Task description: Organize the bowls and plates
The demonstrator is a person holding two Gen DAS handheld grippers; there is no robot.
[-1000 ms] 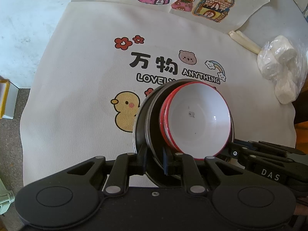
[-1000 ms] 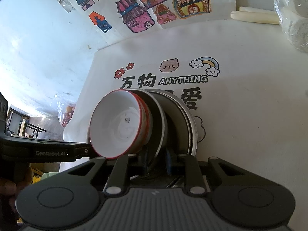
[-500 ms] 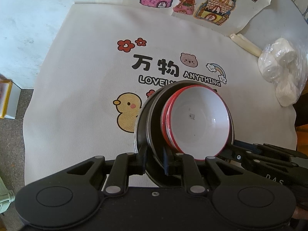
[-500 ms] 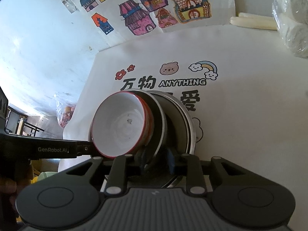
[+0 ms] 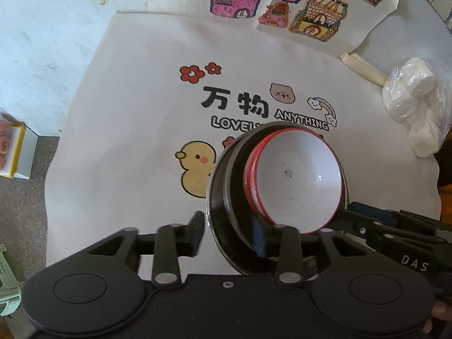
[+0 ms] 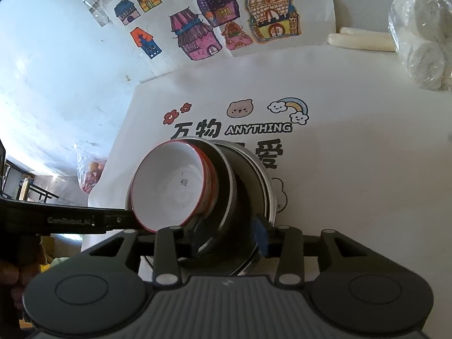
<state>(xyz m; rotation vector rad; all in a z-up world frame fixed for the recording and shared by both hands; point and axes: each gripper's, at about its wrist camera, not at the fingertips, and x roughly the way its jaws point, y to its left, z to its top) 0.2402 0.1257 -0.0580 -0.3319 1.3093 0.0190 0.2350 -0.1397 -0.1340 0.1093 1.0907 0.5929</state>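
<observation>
A stack of dark metal plates [image 5: 226,186] with red-rimmed white bowls [image 5: 293,178] nested on top rests on the printed white cloth [image 5: 135,118]. My left gripper [image 5: 228,233] straddles the near-left rim. Its jaws are opening, and the left finger [image 5: 197,231] stands clear of the rim. In the right wrist view my right gripper [image 6: 228,236] straddles the plates' [image 6: 240,192] opposite rim beside the white bowl [image 6: 172,186]. Its jaws are also opening, and the pads no longer pinch. Each gripper shows in the other's view: right gripper [image 5: 381,226], left gripper [image 6: 84,220].
A plastic bag of white rolls [image 5: 415,107] and cream sticks [image 5: 364,69] lie at the cloth's far right. Paper with house drawings [image 5: 296,5] lies at the back. A yellow box [image 5: 11,152] stands off the table's left edge, above the floor.
Both grippers were pinched on the plates' rims and their jaws have now spread apart. The stack stays where it was on the cloth.
</observation>
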